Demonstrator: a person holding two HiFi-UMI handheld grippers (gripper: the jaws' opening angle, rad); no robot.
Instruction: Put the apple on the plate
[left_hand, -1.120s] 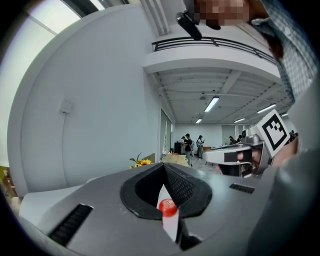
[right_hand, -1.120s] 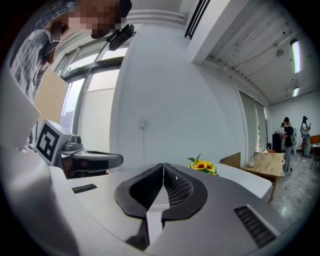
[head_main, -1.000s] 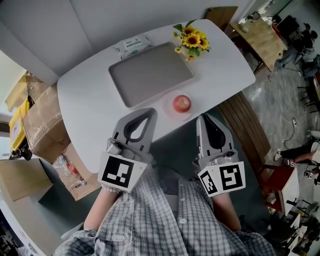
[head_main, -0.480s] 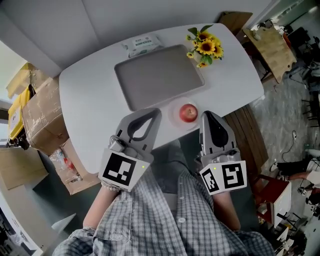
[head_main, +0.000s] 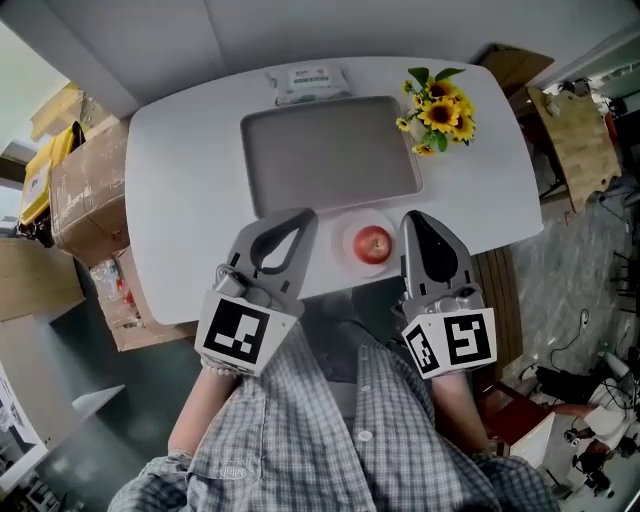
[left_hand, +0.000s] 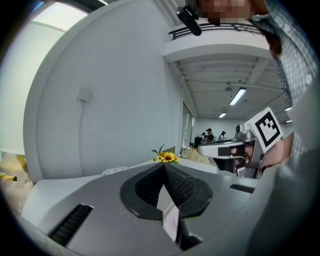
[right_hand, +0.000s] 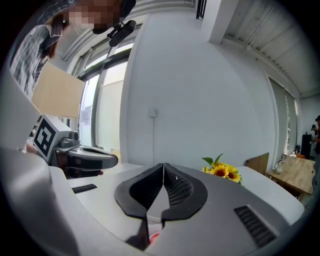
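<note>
A red apple (head_main: 373, 244) sits on a small pale plate (head_main: 349, 230) near the front edge of the white table (head_main: 180, 200). My left gripper (head_main: 303, 215) is just left of the plate, jaws shut and empty. My right gripper (head_main: 413, 217) is just right of the plate, also shut with nothing in it. In the left gripper view the shut jaws of the left gripper (left_hand: 163, 166) point across the table, with the right gripper (left_hand: 220, 149) beside them. In the right gripper view a red sliver of the apple (right_hand: 152, 236) shows below the shut right gripper (right_hand: 163, 165).
A large grey tray (head_main: 330, 150) lies behind the plate. Sunflowers (head_main: 440, 110) stand at the back right and a wipes packet (head_main: 310, 82) at the back edge. Cardboard boxes (head_main: 85, 180) sit on the floor to the left, a wooden bench (head_main: 500, 290) to the right.
Both grippers have moved forward over the table's front edge and now flank the apple and plate. The apple has stayed on the plate. Both stay shut.
</note>
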